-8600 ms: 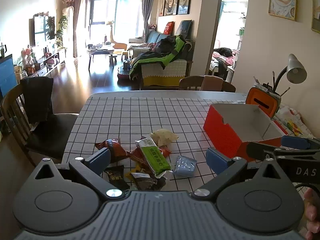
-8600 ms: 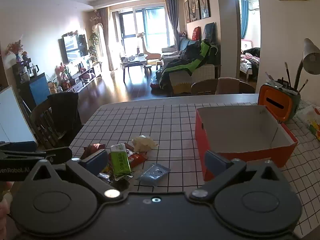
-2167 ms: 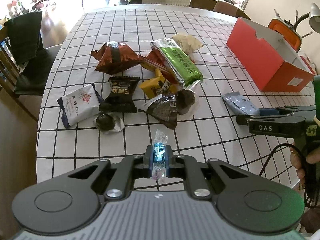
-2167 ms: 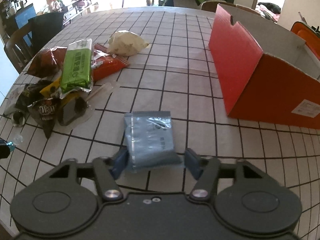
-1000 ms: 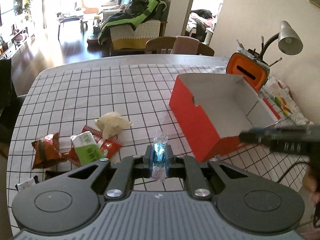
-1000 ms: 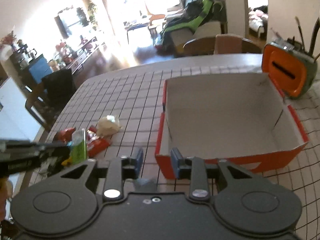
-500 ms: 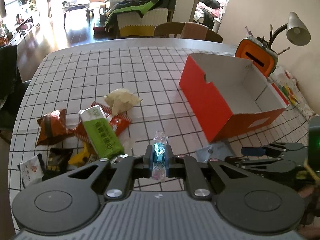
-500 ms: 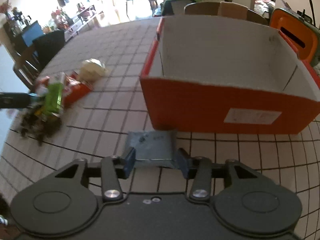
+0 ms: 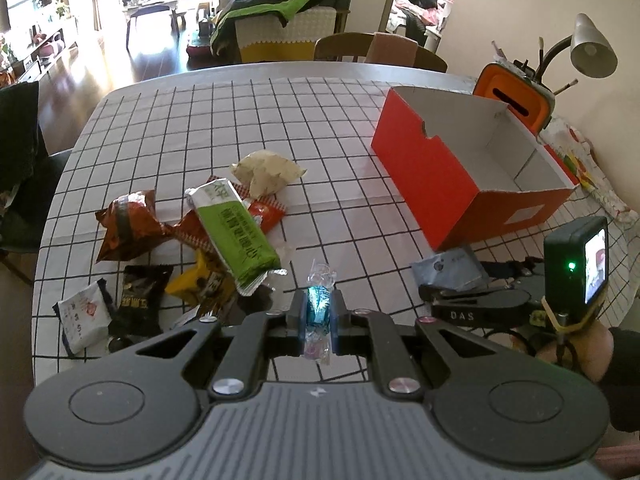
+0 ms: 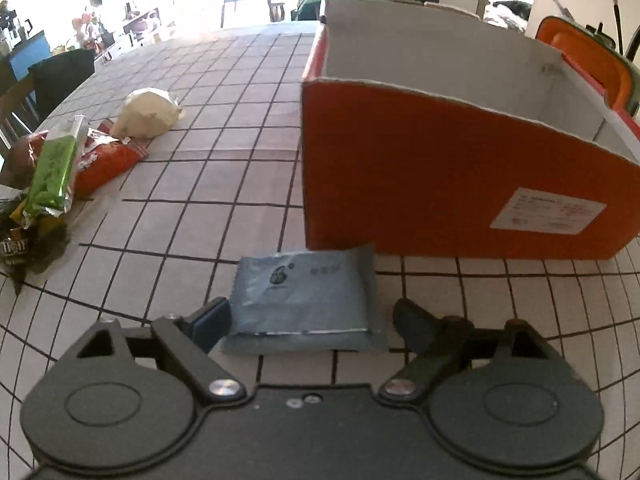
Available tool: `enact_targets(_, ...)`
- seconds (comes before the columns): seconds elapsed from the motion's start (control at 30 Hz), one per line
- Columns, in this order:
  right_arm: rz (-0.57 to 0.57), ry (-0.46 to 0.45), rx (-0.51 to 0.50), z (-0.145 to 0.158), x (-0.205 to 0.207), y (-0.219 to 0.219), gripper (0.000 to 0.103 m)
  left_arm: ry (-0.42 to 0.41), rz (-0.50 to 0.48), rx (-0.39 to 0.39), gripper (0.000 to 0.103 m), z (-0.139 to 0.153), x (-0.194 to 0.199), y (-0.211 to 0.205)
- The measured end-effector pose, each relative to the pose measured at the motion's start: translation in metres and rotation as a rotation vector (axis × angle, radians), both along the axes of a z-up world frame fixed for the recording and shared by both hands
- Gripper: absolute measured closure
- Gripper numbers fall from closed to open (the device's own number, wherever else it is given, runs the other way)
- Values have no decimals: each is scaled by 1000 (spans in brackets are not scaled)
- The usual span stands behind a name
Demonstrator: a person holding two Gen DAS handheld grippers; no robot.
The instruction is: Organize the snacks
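Left gripper (image 9: pixel 318 314) clamps blue candy (image 9: pixel 318 309)
Right gripper (image 10: pixel 310 318) jaws opening around grey-blue packet (image 10: pixel 304 292), seemingly flat on table (image 10: pixel 240 120) beside red box (image 10: pixel 440 184)

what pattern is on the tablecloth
White with a thin black grid of squares on the tablecloth; it shows best in the left wrist view.

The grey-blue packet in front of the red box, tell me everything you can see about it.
The grey-blue packet is a flat, matte foil-like pouch with crimped ends, a small dark emblem and faint print. It lies flat on the checked tablecloth, its far edge against or just short of the red box. The right gripper straddles its near end, fingers opening and clear of its sides.
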State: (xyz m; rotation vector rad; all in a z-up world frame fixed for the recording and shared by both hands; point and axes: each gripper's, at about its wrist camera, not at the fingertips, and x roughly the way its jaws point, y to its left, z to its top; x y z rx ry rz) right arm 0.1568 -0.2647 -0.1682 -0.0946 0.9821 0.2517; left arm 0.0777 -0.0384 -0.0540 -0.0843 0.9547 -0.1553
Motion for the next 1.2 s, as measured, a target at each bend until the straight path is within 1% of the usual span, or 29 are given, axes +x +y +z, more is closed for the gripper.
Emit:
enact_targets(0.1, 2, -14, -13, -1, -2, 4, 20, 1, 0, -3, 92, -1, -3, 3)
enact_targets(0.23, 20, -36, -9, 3, -7, 5, 35, 1, 0, -6, 92, -2, -4, 6)
enact_targets(0.27, 17, -42, -6, 4, -8, 3, 37, 1, -1, -7, 92, -2, -5, 7)
enact_targets(0.3, 12, -45, 1, 5, -8, 2, 46, 2, -2, -7, 92, -2, -4, 7)
enact_targets(0.33, 5, -50, 4, 6, -8, 0, 50, 2, -3, -8, 92, -2, -4, 6)
enact_targets(0.37, 6, -50, 8, 6, -8, -1, 52, 3, -6, -9, 92, -2, -4, 6)
enact_targets(0.43, 16, -58, 9, 6, -9, -2, 59, 6, -11, -7, 92, -3, -3, 4)
enact_targets(0.63, 23, -87, 16, 14, -17, -3, 72, 8, -26, -5, 92, -4, 1, -1)
enact_targets(0.73, 23, -102, 46, 25, -23, -7, 76, 9, -31, -8, 92, -4, 3, -3)
enact_targets(0.93, 39, -110, 92, 39, -31, -14, 82, 5, -43, -11, 92, -3, 10, -12)
enact_targets(1.0, 52, -127, 116, 48, -35, -16, 84, 1, -48, -11, 92, -2, 14, -16)
enact_targets(1.1, 76, -155, 126, 61, -40, -19, 84, -2, -54, -14, 92, -1, 19, -22)
enact_targets(1.2, 83, -157, 145, 69, -41, -24, 84, -6, -60, -18, 92, 2, 25, -30)
